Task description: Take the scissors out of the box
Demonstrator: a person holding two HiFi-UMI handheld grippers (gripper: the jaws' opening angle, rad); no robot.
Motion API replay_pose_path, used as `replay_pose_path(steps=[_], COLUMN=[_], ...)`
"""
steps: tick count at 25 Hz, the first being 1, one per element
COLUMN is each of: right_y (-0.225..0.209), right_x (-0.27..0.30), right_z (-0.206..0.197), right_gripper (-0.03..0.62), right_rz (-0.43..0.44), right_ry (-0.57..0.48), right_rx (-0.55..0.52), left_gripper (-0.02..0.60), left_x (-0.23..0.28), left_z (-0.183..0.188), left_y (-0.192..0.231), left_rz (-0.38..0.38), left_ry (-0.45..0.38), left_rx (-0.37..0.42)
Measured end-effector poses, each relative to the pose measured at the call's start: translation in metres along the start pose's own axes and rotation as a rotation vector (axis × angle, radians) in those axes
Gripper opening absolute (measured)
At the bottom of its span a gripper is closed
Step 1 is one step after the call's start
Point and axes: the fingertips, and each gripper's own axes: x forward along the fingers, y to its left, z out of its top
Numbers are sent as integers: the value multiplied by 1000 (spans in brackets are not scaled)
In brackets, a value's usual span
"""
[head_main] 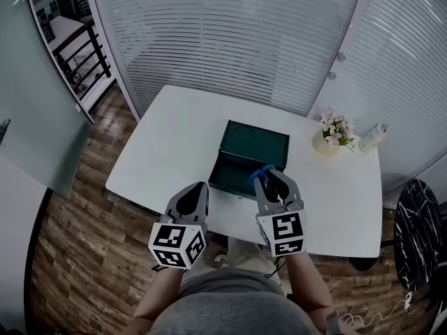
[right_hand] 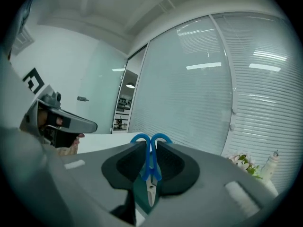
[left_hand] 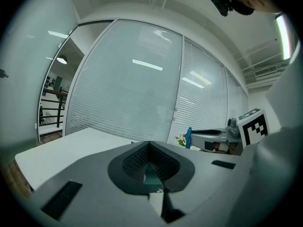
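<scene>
The dark green box (head_main: 249,147) lies open in the middle of the white table (head_main: 174,131). My right gripper (head_main: 269,178) hangs above the box's front edge, shut on the blue-handled scissors (head_main: 260,172). In the right gripper view the pads clamp the scissors (right_hand: 150,163) just below the blue loops, with the metal blades pointing back toward the camera and the box (right_hand: 138,194) beneath. My left gripper (head_main: 200,187) hovers at the box's front left corner, jaws shut with nothing between them (left_hand: 149,144). The left gripper view shows the scissors (left_hand: 189,137) in the right gripper off to the right.
A small vase of pink flowers (head_main: 333,134) and a white bottle (head_main: 373,137) stand at the table's far right corner. A glass wall with blinds runs behind the table. A black marbled round top (head_main: 420,223) stands on the wooden floor to the right.
</scene>
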Motion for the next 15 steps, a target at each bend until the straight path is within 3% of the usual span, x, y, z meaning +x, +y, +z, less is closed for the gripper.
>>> replay_pose_path(steps=[15], right_y=[-1], right_x=[-38], right_z=[7], right_gripper=[83], right_rz=[-2], right_ry=[-53], right_rx=[74], left_gripper=[5], left_x=[0], left_z=[2], left_y=[-13], left_rz=[-8], left_ry=[-9], left_rx=[6])
